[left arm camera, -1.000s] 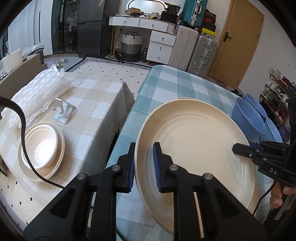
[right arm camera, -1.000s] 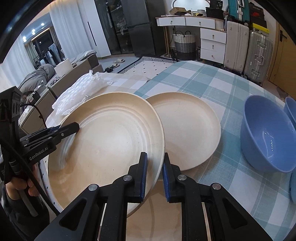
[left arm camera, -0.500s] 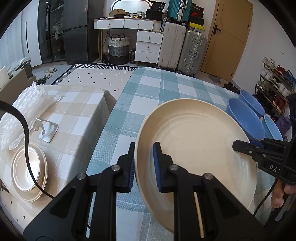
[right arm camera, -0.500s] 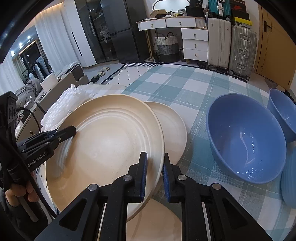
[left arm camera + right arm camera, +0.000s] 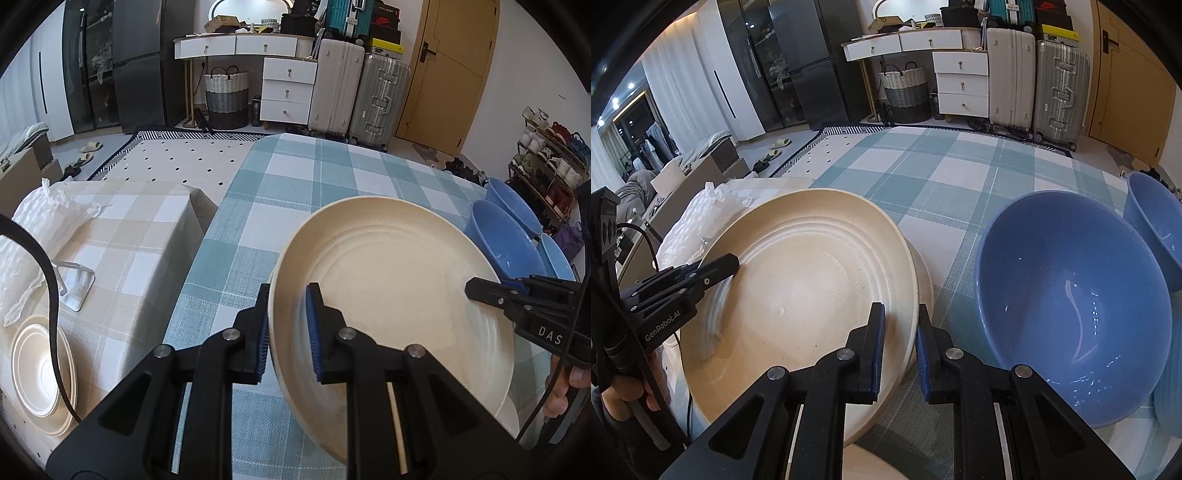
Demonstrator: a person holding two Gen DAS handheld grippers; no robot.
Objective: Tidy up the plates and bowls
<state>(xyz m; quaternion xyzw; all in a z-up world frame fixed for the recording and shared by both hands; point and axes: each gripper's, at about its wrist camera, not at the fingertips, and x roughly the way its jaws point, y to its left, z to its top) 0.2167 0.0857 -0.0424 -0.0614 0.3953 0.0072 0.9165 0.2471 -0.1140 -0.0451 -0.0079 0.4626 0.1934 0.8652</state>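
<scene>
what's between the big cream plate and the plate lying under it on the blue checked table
Nothing visible. Both tongs, left and right, clamp the cream plate by opposite rims, tilted over the lower plate, with only air between them.

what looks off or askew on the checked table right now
Only the large cream ridged plate: it hangs tilted above the table, pinched at opposite rims by the left gripper and right gripper. Nothing looks spilled or broken.
</scene>
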